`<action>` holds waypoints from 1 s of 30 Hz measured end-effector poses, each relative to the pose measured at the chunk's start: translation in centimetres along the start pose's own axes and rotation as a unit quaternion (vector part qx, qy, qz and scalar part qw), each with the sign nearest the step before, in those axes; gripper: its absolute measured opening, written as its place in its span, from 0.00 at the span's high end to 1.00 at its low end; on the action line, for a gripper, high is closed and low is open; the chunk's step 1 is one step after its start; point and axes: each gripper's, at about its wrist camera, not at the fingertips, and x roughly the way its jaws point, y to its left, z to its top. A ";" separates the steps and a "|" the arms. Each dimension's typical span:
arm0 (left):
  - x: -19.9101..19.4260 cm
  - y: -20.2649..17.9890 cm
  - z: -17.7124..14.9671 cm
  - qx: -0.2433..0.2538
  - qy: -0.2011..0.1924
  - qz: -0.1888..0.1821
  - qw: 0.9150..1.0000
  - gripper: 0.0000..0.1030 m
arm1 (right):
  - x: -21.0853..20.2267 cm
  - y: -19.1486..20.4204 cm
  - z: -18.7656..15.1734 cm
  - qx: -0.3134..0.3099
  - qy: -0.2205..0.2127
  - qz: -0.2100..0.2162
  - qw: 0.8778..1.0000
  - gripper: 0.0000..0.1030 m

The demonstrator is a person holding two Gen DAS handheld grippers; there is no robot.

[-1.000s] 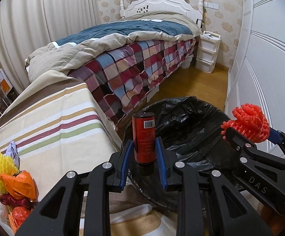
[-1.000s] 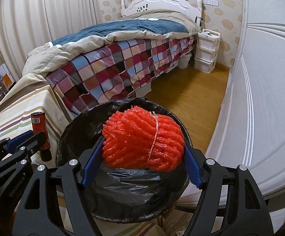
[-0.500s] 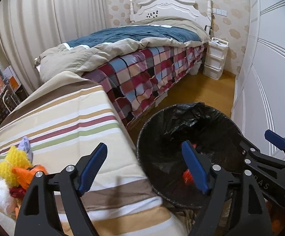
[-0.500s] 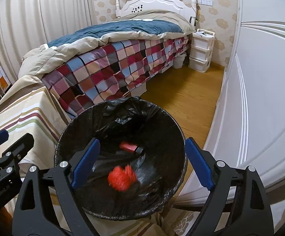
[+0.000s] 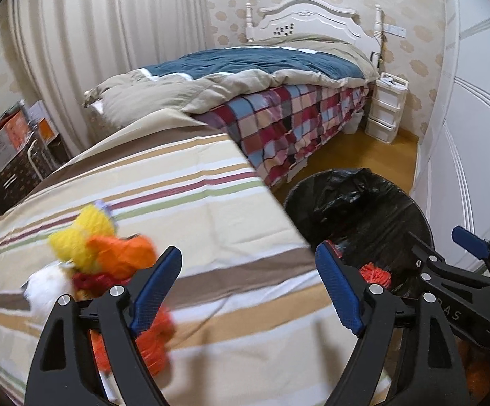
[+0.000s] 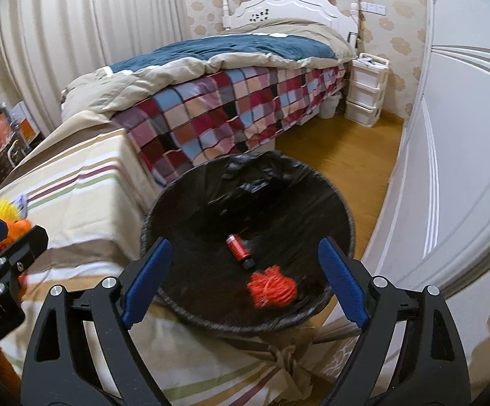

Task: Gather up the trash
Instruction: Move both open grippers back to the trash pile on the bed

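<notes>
A black-lined trash bin (image 6: pixel 312 182) stands beside the striped table; it also shows in the left wrist view (image 5: pixel 373 203). Inside lie a red can (image 6: pixel 239 247) and a red foam net (image 6: pixel 272 287). My right gripper (image 6: pixel 245 277) is open and empty above the bin's near rim. My left gripper (image 5: pixel 248 287) is open and empty over the striped tablecloth (image 5: pixel 177 196). A pile of trash lies at its left finger: a yellow foam net (image 5: pixel 79 233), an orange net (image 5: pixel 123 253), a white one (image 5: pixel 45 291) and a red one (image 5: pixel 153 341).
A bed with a plaid cover (image 5: pixel 289 118) stands behind the table. A white wardrobe (image 6: pixel 465 169) runs along the right. A white drawer unit (image 6: pixel 366 91) stands by the bed's head. Boxes (image 5: pixel 8 145) sit at the far left.
Both grippers opened: the red can and the red foam net dropped into the bin. My left gripper has swung left, over the table toward the trash pile.
</notes>
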 end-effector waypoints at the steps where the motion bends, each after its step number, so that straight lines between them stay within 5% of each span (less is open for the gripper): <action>1: -0.4 0.5 -0.3 -0.004 -0.001 0.003 1.000 0.21 | -0.2 0.3 -0.2 -0.001 0.001 0.004 1.000 0.16; 30: -5.6 16.5 -8.7 -0.133 0.027 0.113 0.984 0.21 | -4.4 14.6 -3.6 -0.112 0.008 0.110 0.988 0.16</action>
